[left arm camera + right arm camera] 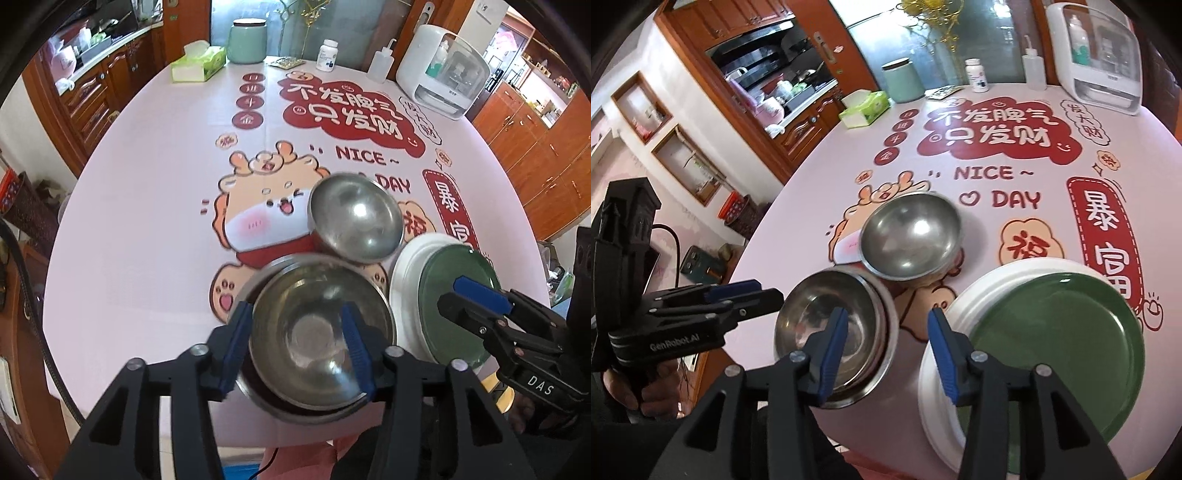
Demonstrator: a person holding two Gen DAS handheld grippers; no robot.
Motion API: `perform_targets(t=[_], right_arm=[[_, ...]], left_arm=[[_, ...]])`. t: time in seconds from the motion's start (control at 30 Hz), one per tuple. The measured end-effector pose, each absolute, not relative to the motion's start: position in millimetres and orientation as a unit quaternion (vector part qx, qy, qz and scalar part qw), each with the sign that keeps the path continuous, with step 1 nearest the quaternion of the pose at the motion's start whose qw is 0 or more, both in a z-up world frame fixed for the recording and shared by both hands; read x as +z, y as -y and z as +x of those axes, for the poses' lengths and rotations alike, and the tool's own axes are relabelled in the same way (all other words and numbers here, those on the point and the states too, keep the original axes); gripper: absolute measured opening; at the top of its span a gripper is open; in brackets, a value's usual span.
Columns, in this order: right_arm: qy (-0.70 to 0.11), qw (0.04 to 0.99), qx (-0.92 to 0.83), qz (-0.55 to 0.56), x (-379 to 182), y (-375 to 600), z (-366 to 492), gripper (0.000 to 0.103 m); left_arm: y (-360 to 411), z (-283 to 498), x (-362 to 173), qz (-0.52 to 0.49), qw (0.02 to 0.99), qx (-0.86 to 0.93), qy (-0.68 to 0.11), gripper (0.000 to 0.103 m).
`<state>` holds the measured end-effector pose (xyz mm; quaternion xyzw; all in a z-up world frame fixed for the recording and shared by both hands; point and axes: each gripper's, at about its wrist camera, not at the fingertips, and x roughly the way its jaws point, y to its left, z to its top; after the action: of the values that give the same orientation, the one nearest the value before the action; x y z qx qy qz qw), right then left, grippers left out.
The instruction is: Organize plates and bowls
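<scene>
Left gripper [295, 347]: jaws spread, hanging over the nested steel bowls [317, 332] in the lower centre of the left wrist view. One blue pad sits outside the left rim, the other over the bowl's inside near the right rim. Pads don't look pressed on the metal; nothing pinched. The inner bowl sits in a slightly larger one, stack blurred.

Second steel bowl [356, 218] stands alone just above and right of the stack, rims close; can't tell if they touch.

Right gripper [888, 350]: jaws spread, empty. In the right wrist view the gap between its pads shows bare tablecloth [912, 332]. Left pad overlaps the nested bowls' right edge in the picture, right pad overlaps the left rim of the white plate [938, 406]. No contact visible.

Green plate [1056, 350] lies on the white plate, shifted right, at lower right of that view. In the left wrist view the right gripper's fingers [480, 295] hover over the green plate's lower part.

All the dishes sit at the near edge of the printed pink tablecloth.
</scene>
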<state>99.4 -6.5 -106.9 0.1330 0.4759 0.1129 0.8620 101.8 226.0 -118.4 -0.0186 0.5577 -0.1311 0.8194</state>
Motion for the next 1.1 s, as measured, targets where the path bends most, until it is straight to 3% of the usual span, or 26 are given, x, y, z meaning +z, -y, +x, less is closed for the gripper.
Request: perform_targets(t=[0.1,0.53,1.1], right_arm=[[-0.476,0.86,0.105,0.153,-109,16,107,0.053],[-0.493,0.83,0.096,0.245,-136,44,147,0.053],[-0.538,0.785,0.094,0.292,-173,53,190,0.049]], left_arm=[[-221,114,-114,-0.016,0.82,-0.133,-0.557,0.052],[-202,171,-125,-0.022,0.817,-0.131,-0.561,0.071],[-184,214,-187,-0.048,0.774,-0.119,-0.62,0.071]])
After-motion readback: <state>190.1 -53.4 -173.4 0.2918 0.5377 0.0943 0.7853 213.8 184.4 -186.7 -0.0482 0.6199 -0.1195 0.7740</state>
